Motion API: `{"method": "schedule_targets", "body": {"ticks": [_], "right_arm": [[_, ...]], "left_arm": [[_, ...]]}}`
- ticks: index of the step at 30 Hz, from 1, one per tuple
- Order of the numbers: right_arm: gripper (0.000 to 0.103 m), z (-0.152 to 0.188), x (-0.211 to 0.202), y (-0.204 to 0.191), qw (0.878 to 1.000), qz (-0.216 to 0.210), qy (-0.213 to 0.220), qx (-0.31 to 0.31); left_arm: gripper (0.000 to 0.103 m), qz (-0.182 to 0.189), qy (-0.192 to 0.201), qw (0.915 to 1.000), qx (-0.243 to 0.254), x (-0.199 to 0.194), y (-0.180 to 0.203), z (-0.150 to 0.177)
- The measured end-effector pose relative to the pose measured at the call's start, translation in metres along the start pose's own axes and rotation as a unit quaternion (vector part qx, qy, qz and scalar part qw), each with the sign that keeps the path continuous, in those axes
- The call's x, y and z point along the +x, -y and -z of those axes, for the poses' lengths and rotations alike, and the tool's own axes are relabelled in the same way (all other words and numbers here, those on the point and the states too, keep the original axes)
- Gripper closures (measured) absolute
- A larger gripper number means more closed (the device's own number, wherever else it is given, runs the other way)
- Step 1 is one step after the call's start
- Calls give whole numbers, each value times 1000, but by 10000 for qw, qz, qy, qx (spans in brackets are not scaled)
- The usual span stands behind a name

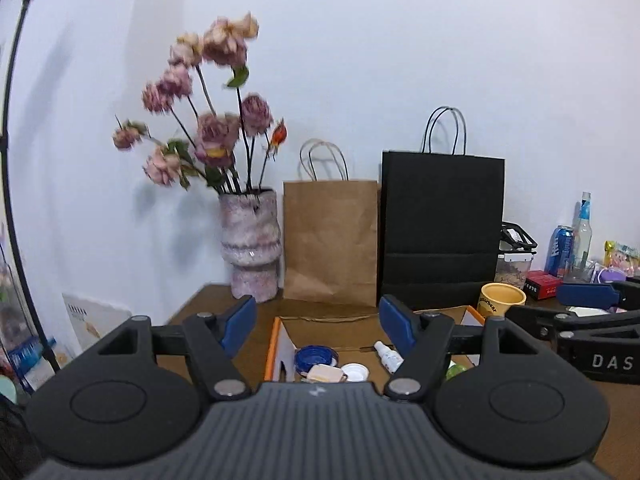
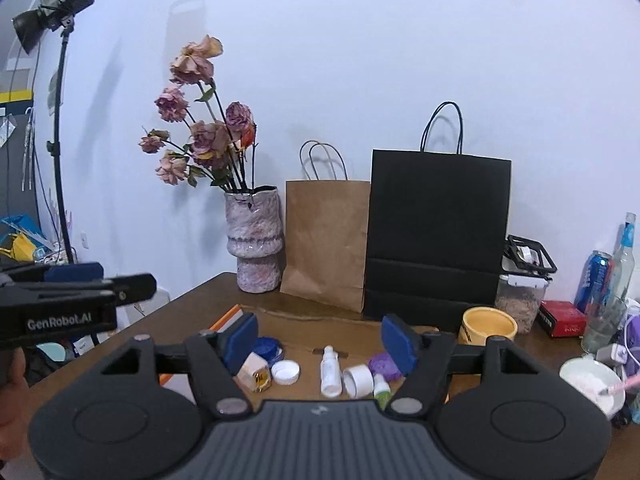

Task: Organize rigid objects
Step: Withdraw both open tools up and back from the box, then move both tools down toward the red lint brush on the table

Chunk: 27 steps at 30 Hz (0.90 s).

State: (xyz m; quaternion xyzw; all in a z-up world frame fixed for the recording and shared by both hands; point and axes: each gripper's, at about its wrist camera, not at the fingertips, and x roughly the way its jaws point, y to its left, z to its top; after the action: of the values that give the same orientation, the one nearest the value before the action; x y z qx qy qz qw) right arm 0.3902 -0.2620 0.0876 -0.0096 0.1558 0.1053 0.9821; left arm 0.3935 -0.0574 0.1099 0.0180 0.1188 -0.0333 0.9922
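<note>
Several small rigid items already lie in my open cardboard box (image 1: pixel 276 344): blue lid (image 2: pixel 269 347), white cap (image 2: pixel 285 372), white spray bottle (image 2: pixel 330 372), tape roll (image 2: pixel 358 380), purple piece (image 2: pixel 385 366). Judged: sorting partly done; yellow cup (image 2: pixel 488 326) and red box (image 2: pixel 562 318) remain outside on worktop (image 2: pixel 192 304).

My left tongs (image 1: pixel 318 322) spread, nothing between. My right tongs (image 2: pixel 319 338) spread, nothing pinched.

Room: paper bags, vase close behind box; clutter right; worktop edge left.
</note>
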Motion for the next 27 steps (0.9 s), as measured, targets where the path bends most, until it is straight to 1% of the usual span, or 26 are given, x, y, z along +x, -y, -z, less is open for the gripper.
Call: {"method": "schedule_targets", "body": {"ticks": [2, 4, 8, 12, 15, 17, 21, 23, 25, 27], "right_arm": [[33, 12, -14, -3, 9999, 3, 78, -83], [33, 23, -27, -6, 9999, -18, 124, -99], [32, 46, -55, -11, 9994, -17, 254, -214], [29, 69, -85, -9, 9993, -52, 365, -96], [28, 88, -104, -4, 9989, -57, 449, 102], [28, 103, -115, -1, 9986, -55, 470, 238], [24, 132, -138, -3, 9990, -10, 395, 221], [23, 145, -148, -5, 9994, 15, 322, 115], [23, 155, -156, -7, 9996, 46, 256, 71], [22, 163, -161, -6, 9998, 18, 201, 79]], "left_arm": [[32, 37, 83, 9999, 100, -13, 1, 11], [32, 88, 101, 9999, 101, -26, 2, 23], [32, 63, 159, 9998, 38, -52, 0, 41], [31, 106, 389, 9992, -43, -86, -4, 62], [30, 11, 447, 9990, -30, -109, -6, 81], [30, -143, 465, 9988, 82, -124, -5, 93], [29, -246, 449, 9984, 253, -152, -2, 118], [26, -241, 409, 9986, 223, -164, -1, 129], [26, -241, 326, 9990, 174, -175, 1, 140], [25, -158, 179, 9996, 136, -180, 3, 150]]}}
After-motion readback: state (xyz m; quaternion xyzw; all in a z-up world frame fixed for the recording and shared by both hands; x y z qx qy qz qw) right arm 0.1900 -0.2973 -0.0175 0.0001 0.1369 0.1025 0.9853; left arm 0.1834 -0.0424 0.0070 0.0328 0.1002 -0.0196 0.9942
